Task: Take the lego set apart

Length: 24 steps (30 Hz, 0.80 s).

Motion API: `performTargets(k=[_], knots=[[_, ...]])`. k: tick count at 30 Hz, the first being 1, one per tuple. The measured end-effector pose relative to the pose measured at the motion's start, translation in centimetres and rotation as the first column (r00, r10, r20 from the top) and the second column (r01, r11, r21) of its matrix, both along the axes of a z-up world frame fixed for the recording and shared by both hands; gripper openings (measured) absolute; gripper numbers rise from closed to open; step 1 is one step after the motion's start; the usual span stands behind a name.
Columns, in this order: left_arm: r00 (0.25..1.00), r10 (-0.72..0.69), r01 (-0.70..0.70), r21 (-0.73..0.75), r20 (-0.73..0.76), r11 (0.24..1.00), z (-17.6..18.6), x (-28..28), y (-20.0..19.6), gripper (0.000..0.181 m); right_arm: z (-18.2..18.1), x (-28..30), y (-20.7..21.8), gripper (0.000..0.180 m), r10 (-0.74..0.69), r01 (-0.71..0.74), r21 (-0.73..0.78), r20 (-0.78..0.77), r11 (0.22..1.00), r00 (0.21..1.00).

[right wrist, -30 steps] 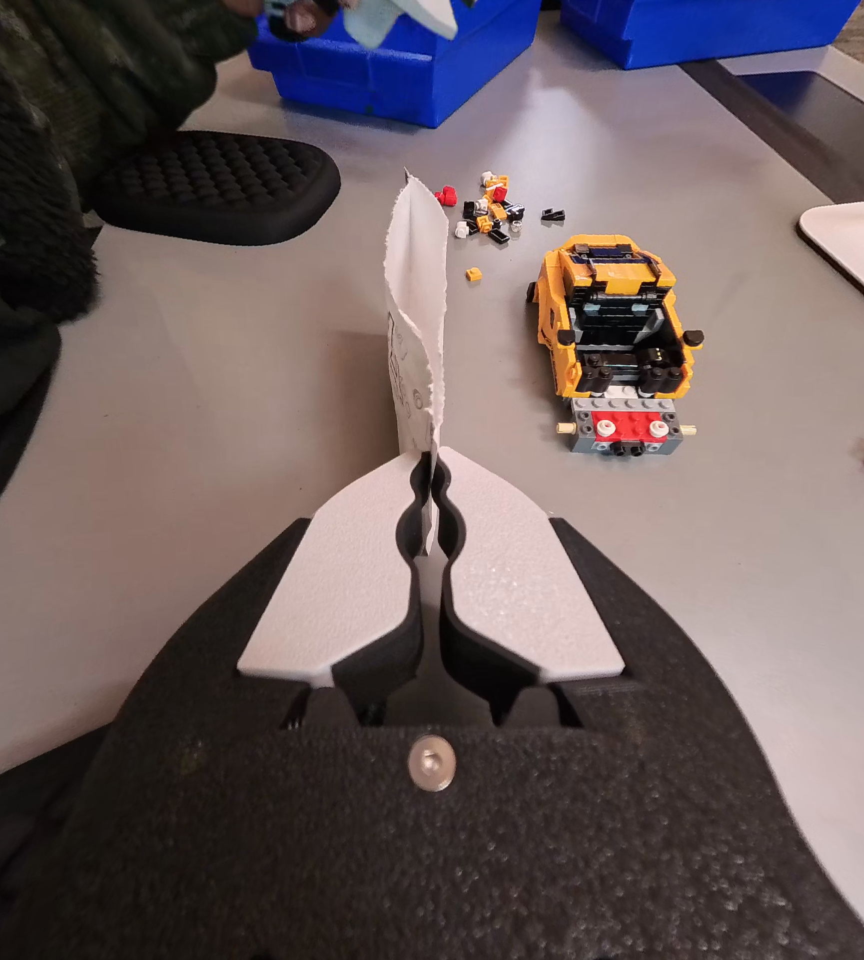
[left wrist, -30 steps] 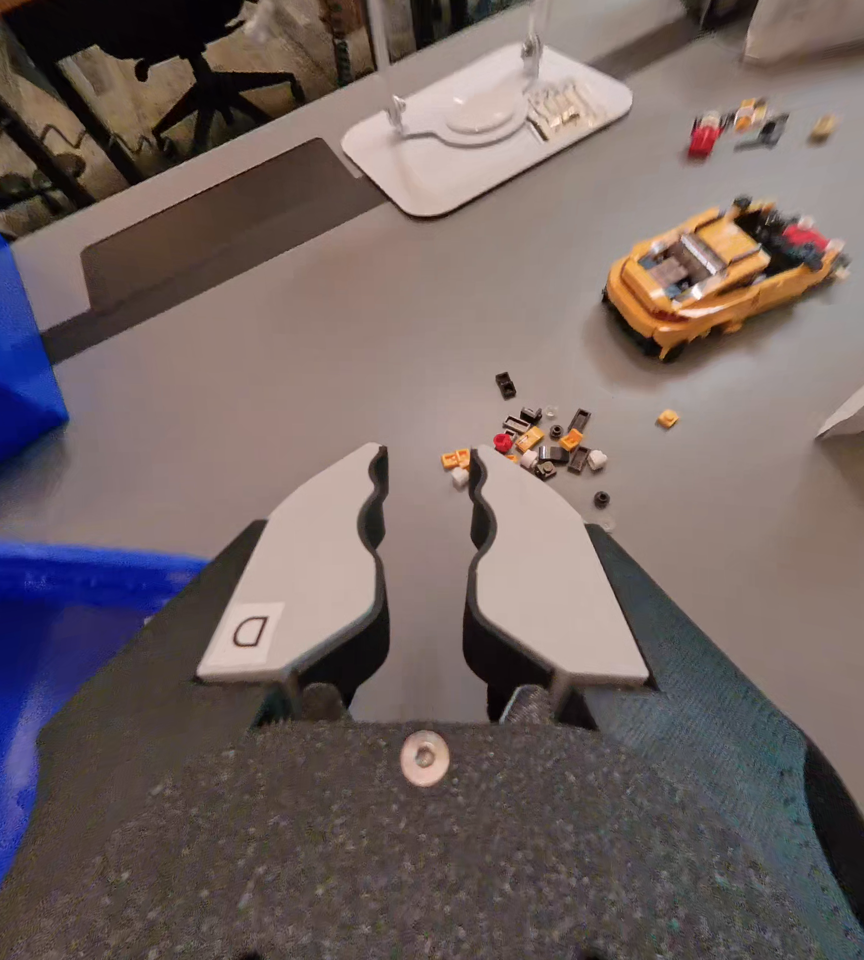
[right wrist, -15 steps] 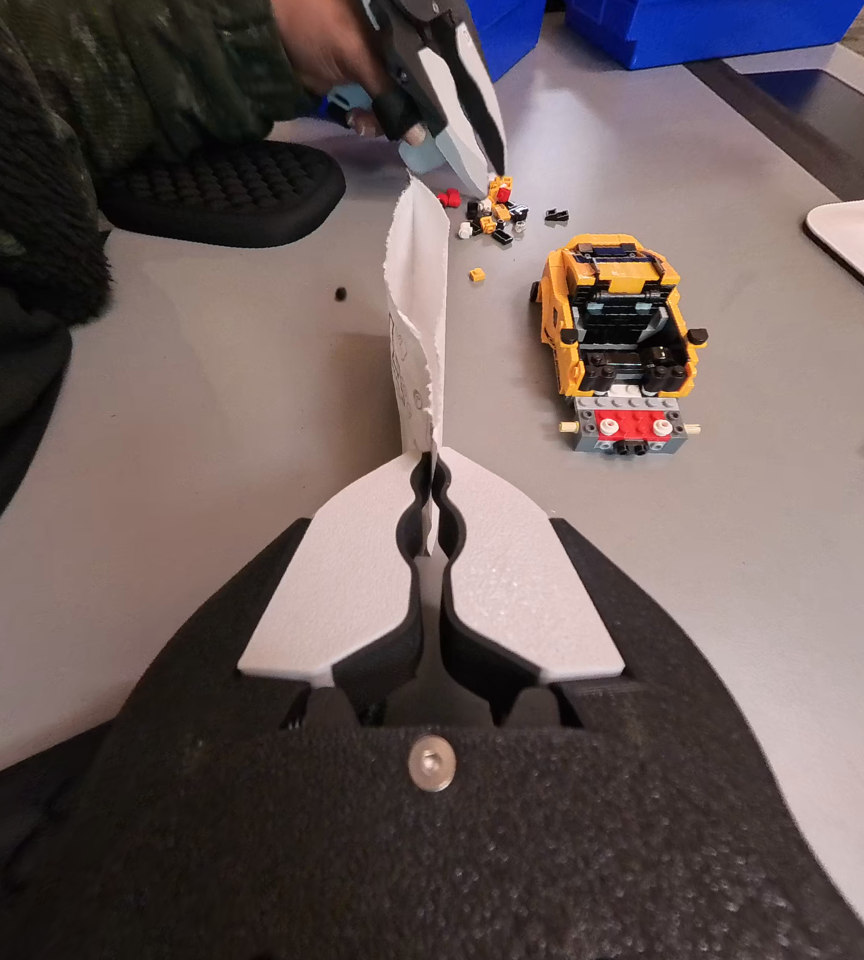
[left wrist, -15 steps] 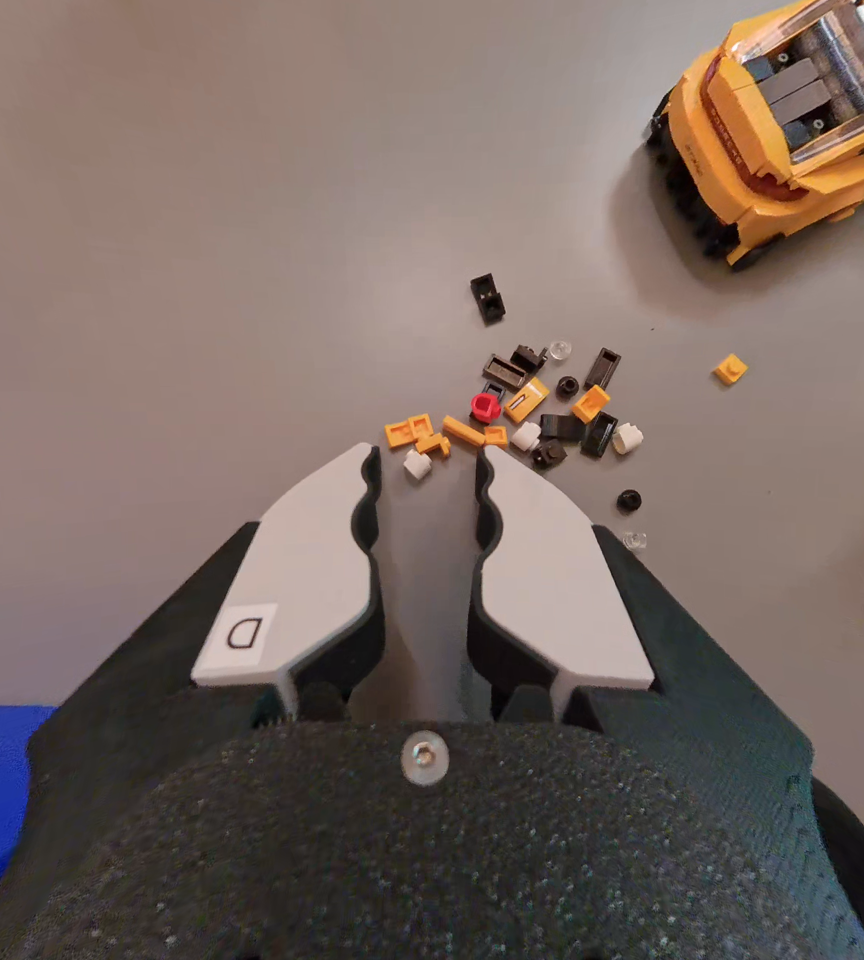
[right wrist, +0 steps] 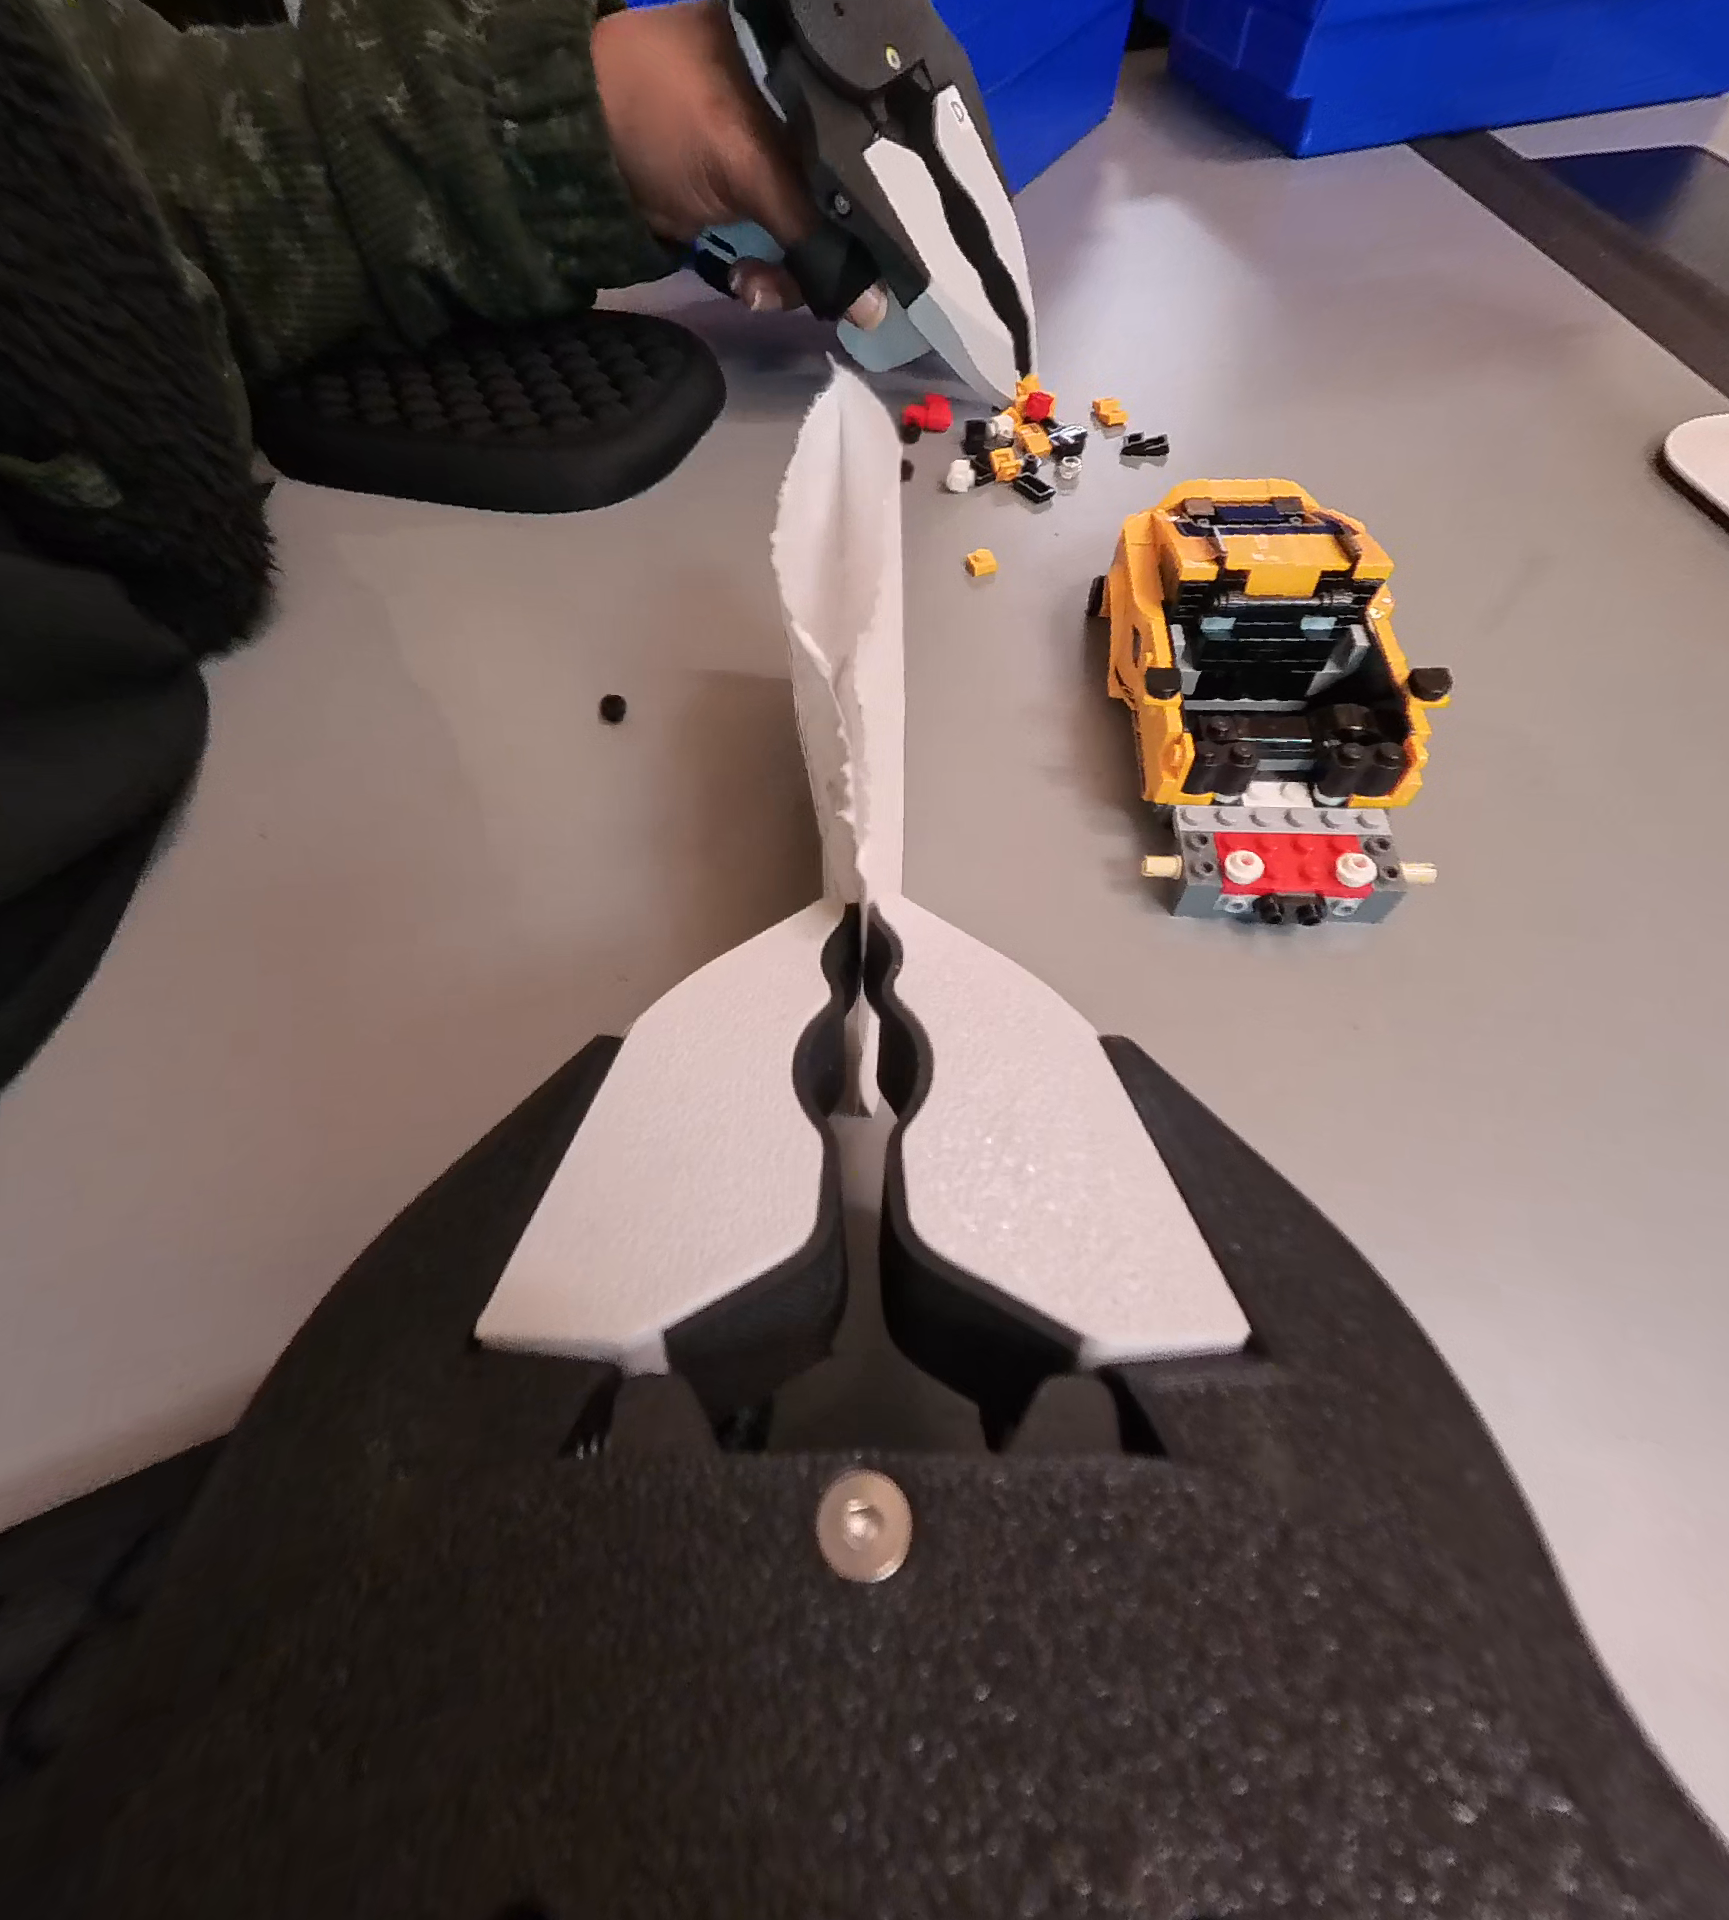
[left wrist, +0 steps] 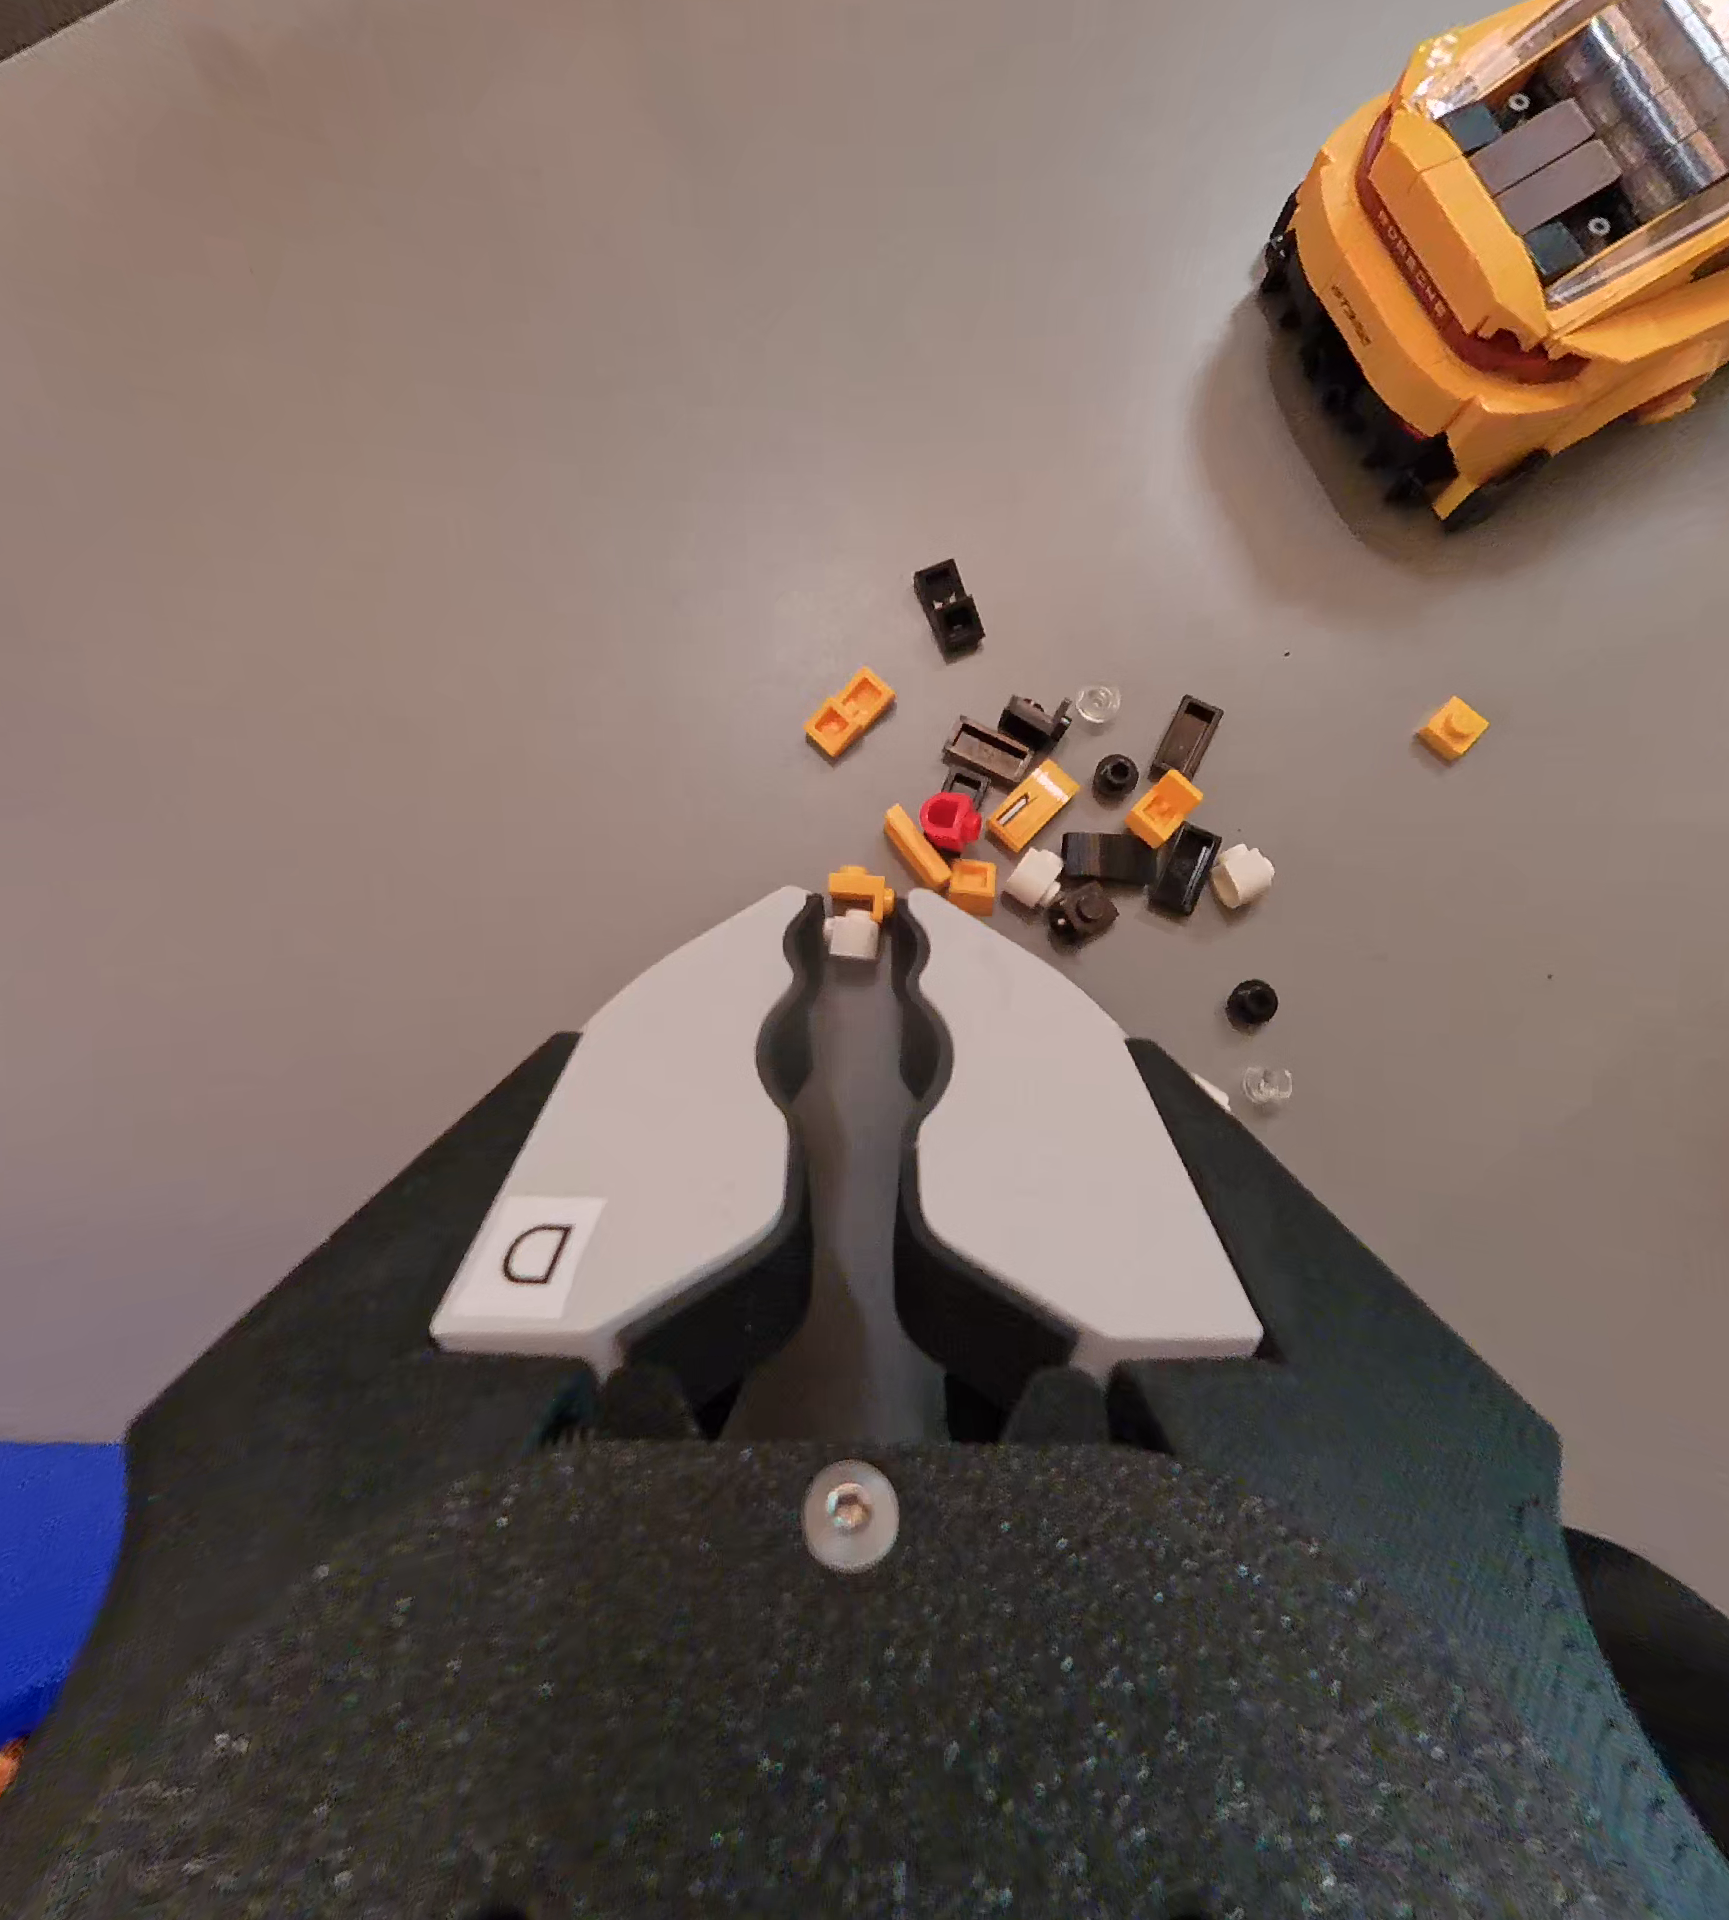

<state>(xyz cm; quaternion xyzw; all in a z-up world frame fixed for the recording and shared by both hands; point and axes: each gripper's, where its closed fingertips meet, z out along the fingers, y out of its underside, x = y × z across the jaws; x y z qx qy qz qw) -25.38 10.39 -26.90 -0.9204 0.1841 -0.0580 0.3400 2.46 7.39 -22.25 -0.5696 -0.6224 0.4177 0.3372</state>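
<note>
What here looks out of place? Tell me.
The right claw is shut on a torn white paper bag, standing upright, not a lego part. One small black piece lies alone, apart from the loose pile.

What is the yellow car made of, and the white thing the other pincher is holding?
The yellow car looks like hard, shiny plastic bricks: you can see studs and seams where pieces join. The white sheet pinched in the right gripper seems to be thin matte paper, because it has a ragged torn edge and folds; it could also be a paper bag.
</note>
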Motion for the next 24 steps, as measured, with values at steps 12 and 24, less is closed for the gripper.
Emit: performTargets(k=[12, 24], knots=[[0.954, 0.293, -0.251, 0.367, -0.063, 0.896, 10.9, -8.9, -5.0, 0.012, 0.1, 0.1, 0.9, 0.000, -0.061, 0.061, -0.006, 0.006, 0.998, 0.998], [0.891, 0.453, -0.440, 0.192, -0.026, 0.877, 6.5, -16.5, -7.6, 0.048, -0.1, 0.2, 1.9, 0.000, -0.123, 0.124, -0.023, 0.013, 0.992, 0.992]])
